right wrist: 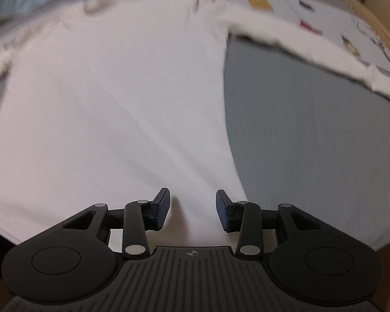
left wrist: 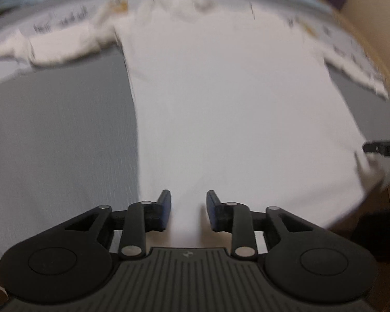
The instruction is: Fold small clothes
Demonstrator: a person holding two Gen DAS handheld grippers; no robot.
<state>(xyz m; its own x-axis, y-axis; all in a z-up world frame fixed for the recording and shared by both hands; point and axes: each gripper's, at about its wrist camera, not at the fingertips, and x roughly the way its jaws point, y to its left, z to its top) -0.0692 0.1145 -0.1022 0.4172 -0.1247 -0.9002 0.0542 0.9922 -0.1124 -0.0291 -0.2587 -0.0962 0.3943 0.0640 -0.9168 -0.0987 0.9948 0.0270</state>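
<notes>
You can't read any text here: dark lettering on the paper sheets [left wrist: 62, 22] is blurred, print on the right gripper [left wrist: 384, 148] finger too small, no brands or nos legible

White long-sleeve shirt [left wrist: 234, 98] is laid out flat on the gray surface [left wrist: 59, 143], body smooth, both sleeves spread out to the sides, collar at the far end, hem nearest the cameras. Pretty blurry.

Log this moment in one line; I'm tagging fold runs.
stage: pre-fold | white shirt: spread flat on grey surface | left hand-held gripper: open at hem | right hand-held gripper: open at hem
</notes>
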